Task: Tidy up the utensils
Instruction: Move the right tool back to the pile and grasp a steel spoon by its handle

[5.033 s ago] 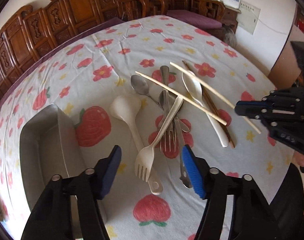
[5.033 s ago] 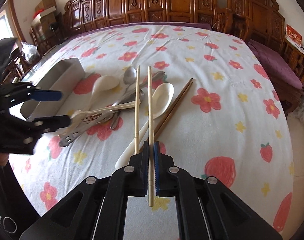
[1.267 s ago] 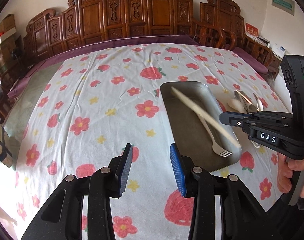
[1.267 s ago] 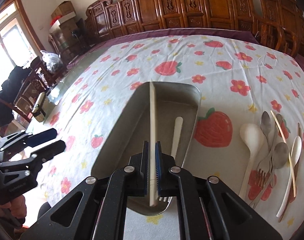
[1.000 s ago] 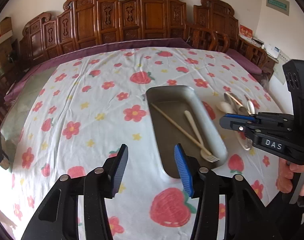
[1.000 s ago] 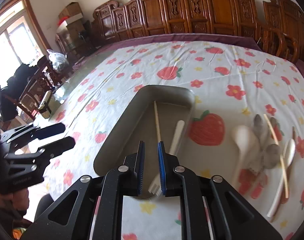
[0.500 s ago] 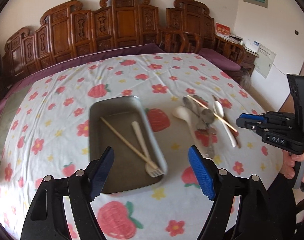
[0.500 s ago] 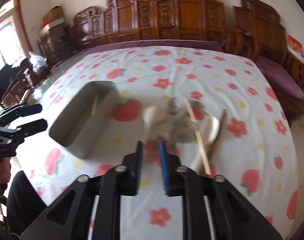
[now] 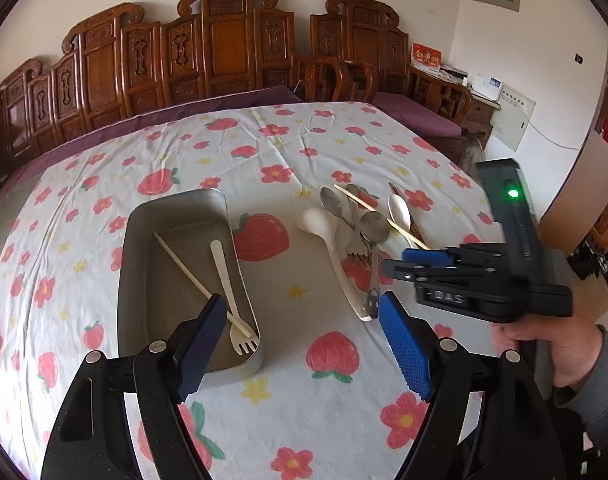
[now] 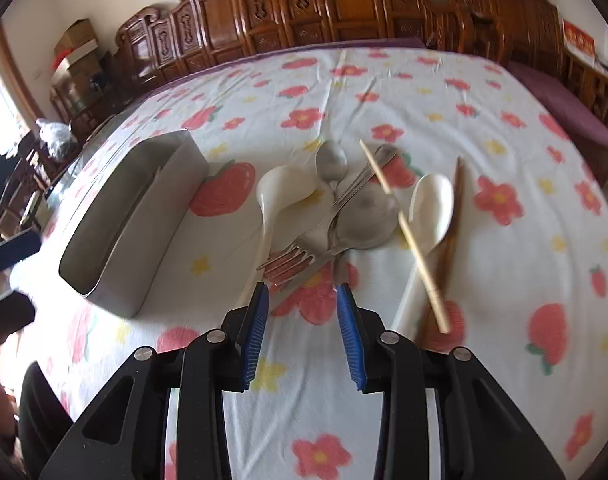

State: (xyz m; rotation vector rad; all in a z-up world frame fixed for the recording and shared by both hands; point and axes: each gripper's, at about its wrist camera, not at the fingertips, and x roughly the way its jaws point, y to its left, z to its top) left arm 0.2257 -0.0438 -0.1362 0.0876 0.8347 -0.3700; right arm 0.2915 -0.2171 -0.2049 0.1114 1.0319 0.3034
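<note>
Left wrist view: metal tray (image 9: 176,216) on table holds plastic fork (image 9: 232,300) and chopstick (image 9: 182,264); remaining utensils (image 9: 359,232) piled beside it. Left claw (image 9: 304,344) released, empty; right claw (image 10: 302,332) opening, empty.

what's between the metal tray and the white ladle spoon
Only bare tablecloth with a printed strawberry lies between the metal tray and the white ladle spoon, clearest in the left wrist view.
</note>
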